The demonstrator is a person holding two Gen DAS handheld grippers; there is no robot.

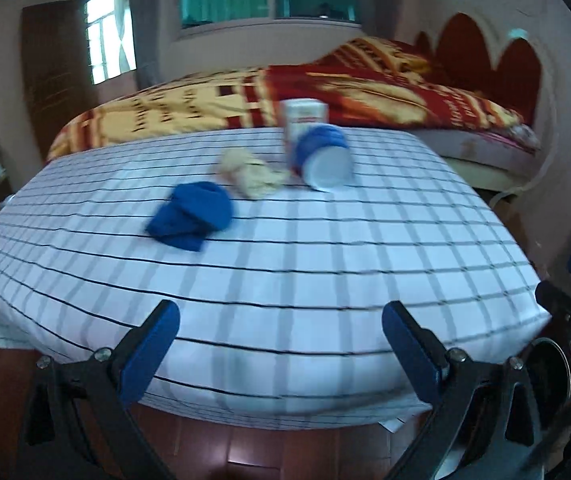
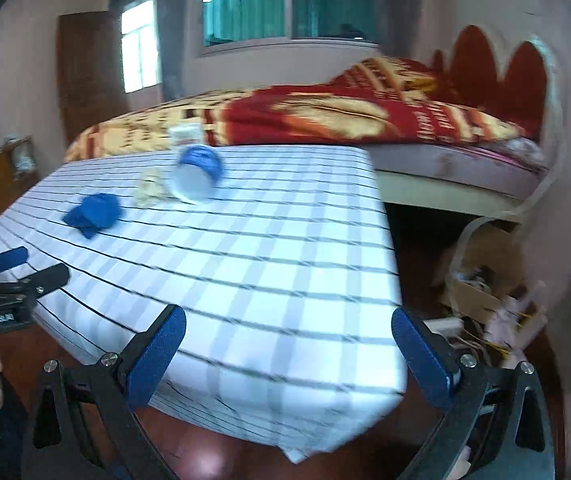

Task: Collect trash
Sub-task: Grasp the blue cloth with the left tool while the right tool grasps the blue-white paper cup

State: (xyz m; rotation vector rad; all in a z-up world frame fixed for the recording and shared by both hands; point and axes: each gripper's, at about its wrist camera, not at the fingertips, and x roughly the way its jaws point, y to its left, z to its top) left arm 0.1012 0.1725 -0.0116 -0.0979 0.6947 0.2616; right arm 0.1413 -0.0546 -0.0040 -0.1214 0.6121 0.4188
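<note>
Both grippers hang at the near edge of the table point(image 1: 325, 280), well short of the trash. Left gripper point(image 1: 281, 344) has its jaws spread wide w/ nothing between them; right gripper point(image 2: 289, 350) likewise released and empty.

Trash sits toward the far side of the checked cloth, in a loose row. Count: 1 blue crumpled wad point(image 1: 193, 216) nearest, 1 beige crumpled wad point(image 1: 249, 174) just behind it, 1 blue-and-white cup point(image 1: 323, 160) tipped on its side w/ the open mouth facing the cameras, 1 white carton point(image 1: 305, 114) upright right behind the cup, prob touching it. So 4 pieces, 2 wads and 2 containers.

Handling, as a guess: wads look light and soft, will squash under the pads, so pinch across the bulk of the middle. Cup looks thin-walled, light, may roll or crush; better taken across the rim or body w/ a gentle close. Carton stiff-ish but prob empty, easy to knock over; grip its flat sides. Frames are blurred, so finer detail can't be told
</note>
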